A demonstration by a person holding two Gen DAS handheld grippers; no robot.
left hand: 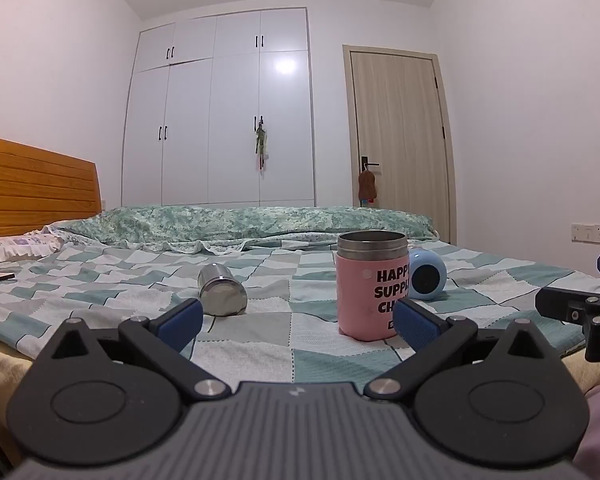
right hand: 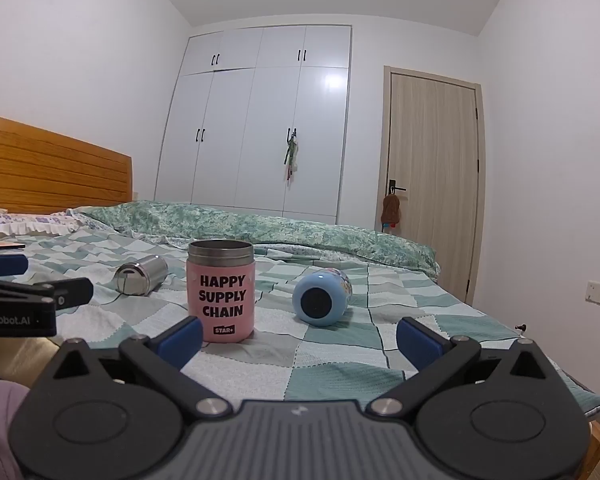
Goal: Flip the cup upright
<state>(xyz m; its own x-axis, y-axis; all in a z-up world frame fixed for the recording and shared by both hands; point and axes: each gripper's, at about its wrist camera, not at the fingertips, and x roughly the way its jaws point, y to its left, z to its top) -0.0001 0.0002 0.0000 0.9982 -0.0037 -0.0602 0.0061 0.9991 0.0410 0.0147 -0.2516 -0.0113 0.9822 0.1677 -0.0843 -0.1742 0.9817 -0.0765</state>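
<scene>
A pink cup (left hand: 364,292) with black lettering and a steel rim stands upright on the checked bedspread; it also shows in the right wrist view (right hand: 221,294). A steel cup (left hand: 222,290) lies on its side to its left, also seen in the right wrist view (right hand: 140,275). A light blue cup (left hand: 427,275) lies on its side to the right, base toward me, also in the right wrist view (right hand: 321,298). My left gripper (left hand: 298,322) is open and empty, short of the pink cup. My right gripper (right hand: 300,338) is open and empty, short of the blue cup.
The bed (right hand: 340,360) carries a folded green quilt (right hand: 260,224) behind the cups and a wooden headboard (right hand: 52,172) at left. A white wardrobe (right hand: 260,120) and a door (right hand: 432,184) stand behind. The other gripper shows at the frame edge (left hand: 580,312) (right hand: 20,304).
</scene>
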